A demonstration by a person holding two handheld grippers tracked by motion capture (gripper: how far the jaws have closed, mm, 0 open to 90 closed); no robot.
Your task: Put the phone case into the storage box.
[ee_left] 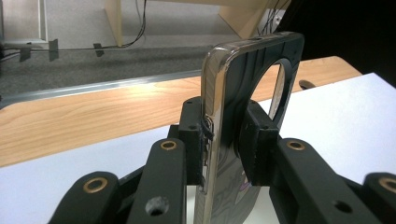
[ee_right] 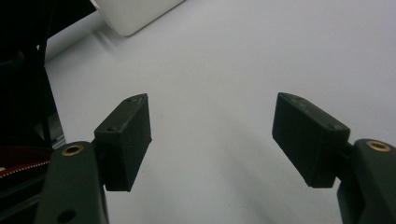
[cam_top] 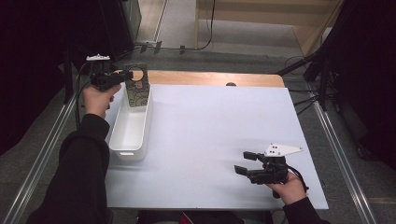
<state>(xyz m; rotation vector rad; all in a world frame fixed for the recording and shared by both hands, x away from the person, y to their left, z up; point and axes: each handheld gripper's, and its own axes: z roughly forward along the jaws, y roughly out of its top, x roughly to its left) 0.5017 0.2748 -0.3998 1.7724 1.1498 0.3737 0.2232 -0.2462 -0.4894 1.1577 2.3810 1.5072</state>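
A patterned phone case (cam_top: pixel 136 93) with a round cut-out near its top hangs upright over the far end of the white tray (cam_top: pixel 125 151). My left gripper (cam_top: pixel 130 77) is shut on it from the left. In the left gripper view the case (ee_left: pixel 243 88) stands edge-on with a shiny rim, and the gripper's (ee_left: pixel 222 140) pads press on both of its faces. My right gripper (cam_top: pixel 243 162) rests low near the front right of the white board, open, pointing left. In the right gripper view the gripper's (ee_right: pixel 212 135) jaws stand wide apart with bare board between them.
A white board (cam_top: pixel 215 126) covers most of the wooden table (cam_top: pixel 210 78). The long tray lies along the board's left edge; its corner (ee_right: pixel 135 14) shows in the right gripper view. Metal rails run down both sides, and cables lie on the floor beyond.
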